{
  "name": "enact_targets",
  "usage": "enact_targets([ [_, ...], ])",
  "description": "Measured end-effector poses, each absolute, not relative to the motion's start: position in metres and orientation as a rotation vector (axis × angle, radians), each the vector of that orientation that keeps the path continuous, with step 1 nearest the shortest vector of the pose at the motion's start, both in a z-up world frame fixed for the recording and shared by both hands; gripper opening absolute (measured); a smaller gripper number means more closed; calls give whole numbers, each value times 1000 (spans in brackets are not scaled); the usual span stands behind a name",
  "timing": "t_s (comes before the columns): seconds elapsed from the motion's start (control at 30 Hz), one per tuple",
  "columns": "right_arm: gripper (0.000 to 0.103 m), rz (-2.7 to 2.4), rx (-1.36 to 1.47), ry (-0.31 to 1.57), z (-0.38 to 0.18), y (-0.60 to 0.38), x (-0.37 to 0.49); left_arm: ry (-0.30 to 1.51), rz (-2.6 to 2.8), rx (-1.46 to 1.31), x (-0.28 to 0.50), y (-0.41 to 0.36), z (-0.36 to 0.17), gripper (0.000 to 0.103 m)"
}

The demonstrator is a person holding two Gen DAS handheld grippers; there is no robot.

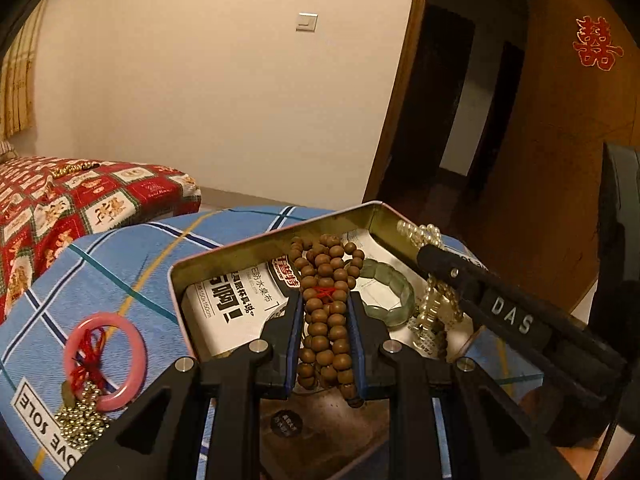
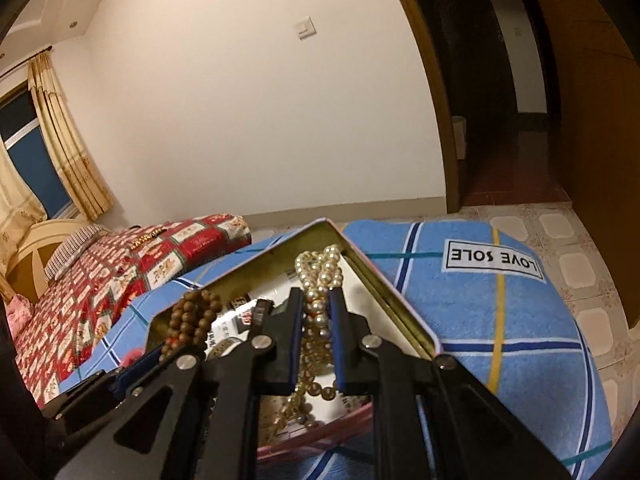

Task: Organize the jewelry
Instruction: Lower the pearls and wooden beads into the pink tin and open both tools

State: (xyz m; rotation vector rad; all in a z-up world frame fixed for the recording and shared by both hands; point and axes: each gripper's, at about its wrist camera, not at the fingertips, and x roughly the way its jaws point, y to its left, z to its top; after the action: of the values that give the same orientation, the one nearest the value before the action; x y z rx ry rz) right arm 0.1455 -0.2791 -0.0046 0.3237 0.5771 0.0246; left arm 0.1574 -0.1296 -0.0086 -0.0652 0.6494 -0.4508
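Gripping wooden beads (image 1: 326, 320) and pearls (image 2: 320, 280) over tin (image 1: 280, 236).

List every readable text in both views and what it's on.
"LOVE SOLE": white label on the blue plaid cloth.
"DAS": right gripper body.
Red double-happiness sign: on the wooden door.
Printed paper in the tin: large Chinese print, too skewed and blurred to read.
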Motion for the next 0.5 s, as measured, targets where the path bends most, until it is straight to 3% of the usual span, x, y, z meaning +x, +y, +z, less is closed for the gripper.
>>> enact_targets([
  [0.5,20,121,354,592,-7,-280,163,723,-409,-82,168,-128,-21,21],
])
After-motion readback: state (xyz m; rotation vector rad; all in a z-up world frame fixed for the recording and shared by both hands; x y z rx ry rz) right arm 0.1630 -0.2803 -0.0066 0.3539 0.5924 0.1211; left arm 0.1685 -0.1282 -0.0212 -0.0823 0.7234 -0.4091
